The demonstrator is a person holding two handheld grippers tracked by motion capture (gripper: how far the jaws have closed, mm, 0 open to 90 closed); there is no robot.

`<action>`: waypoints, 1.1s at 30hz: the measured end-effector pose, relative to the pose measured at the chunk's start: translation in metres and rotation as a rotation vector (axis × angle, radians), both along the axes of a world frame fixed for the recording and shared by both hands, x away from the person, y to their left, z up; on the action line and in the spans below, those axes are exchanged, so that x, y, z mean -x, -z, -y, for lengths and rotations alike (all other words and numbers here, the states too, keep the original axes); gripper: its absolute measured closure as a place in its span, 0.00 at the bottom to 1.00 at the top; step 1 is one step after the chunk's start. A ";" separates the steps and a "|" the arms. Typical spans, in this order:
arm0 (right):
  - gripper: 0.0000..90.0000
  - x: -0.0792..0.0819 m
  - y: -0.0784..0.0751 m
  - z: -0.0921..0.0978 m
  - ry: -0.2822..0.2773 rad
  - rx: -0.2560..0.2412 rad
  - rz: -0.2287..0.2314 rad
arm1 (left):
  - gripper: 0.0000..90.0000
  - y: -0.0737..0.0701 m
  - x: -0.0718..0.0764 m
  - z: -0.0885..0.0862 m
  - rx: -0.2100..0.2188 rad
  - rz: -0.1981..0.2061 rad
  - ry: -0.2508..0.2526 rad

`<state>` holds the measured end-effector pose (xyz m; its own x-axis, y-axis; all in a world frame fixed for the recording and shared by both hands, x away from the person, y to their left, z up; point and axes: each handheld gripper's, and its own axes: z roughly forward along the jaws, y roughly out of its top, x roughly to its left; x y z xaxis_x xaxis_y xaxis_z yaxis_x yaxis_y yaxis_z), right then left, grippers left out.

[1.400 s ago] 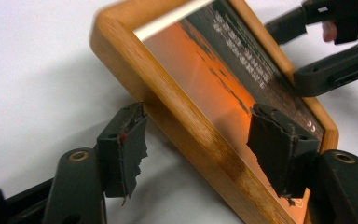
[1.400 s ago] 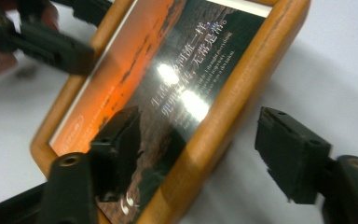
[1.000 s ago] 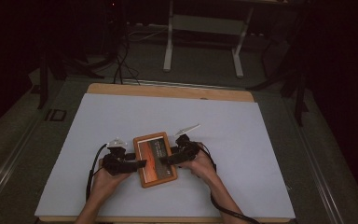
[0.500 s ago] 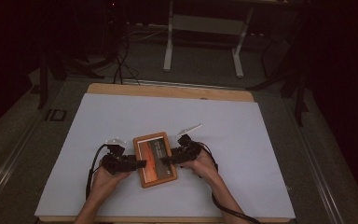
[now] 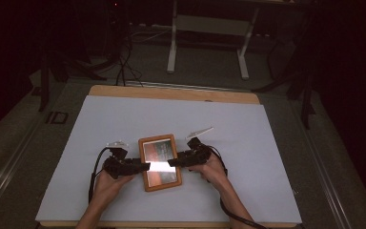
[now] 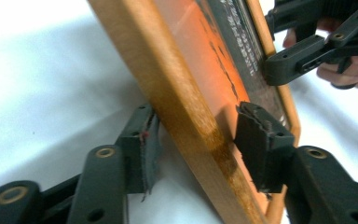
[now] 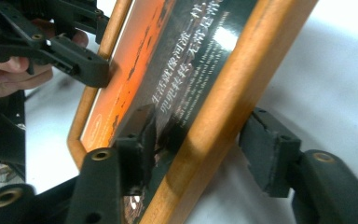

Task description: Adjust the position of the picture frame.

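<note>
At table's near edge, left gripper (image 5: 140, 166) & right gripper (image 5: 174, 162) each straddle 1 side rail of the wooden picture frame (image 5: 159, 162), 1 jaw over the glass, 1 outside; neither pair looks fully closed. Prob. a 2-handed lift: next, squeeze both evenly, raise level. Frame: orange print w/ text, glare, lying on the white table (image 5: 267, 157), mid-front.

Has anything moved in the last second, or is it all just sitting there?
Nothing has visibly moved. The picture frame lies where it was on the white table, and the left hand-held gripper and right hand-held gripper still straddle its two long edges.
</note>
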<state>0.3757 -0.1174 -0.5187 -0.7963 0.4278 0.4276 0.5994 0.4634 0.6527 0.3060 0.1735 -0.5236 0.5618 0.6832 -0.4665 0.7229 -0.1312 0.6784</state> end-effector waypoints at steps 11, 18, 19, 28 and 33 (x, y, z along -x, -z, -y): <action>0.72 0.020 -0.015 0.025 0.046 -0.090 0.011 | 0.72 -0.015 0.007 0.000 0.071 0.040 0.028; 0.74 0.032 -0.023 0.035 0.080 -0.103 0.022 | 0.76 -0.020 0.009 0.004 0.113 0.029 0.053; 0.75 0.033 -0.023 0.037 0.088 -0.111 0.014 | 0.76 -0.020 0.008 0.006 0.113 0.027 0.058; 0.75 0.042 -0.022 0.054 0.136 -0.116 0.001 | 0.76 -0.018 0.004 0.021 0.126 0.014 0.079; 0.75 0.044 -0.019 0.060 0.168 -0.122 -0.014 | 0.76 -0.013 -0.002 0.024 0.157 0.001 0.077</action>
<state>0.3313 -0.1776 -0.4996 -0.7114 0.4986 0.4953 0.6714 0.2739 0.6886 0.3082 0.1494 -0.5105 0.6099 0.5572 -0.5635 0.7143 -0.0786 0.6954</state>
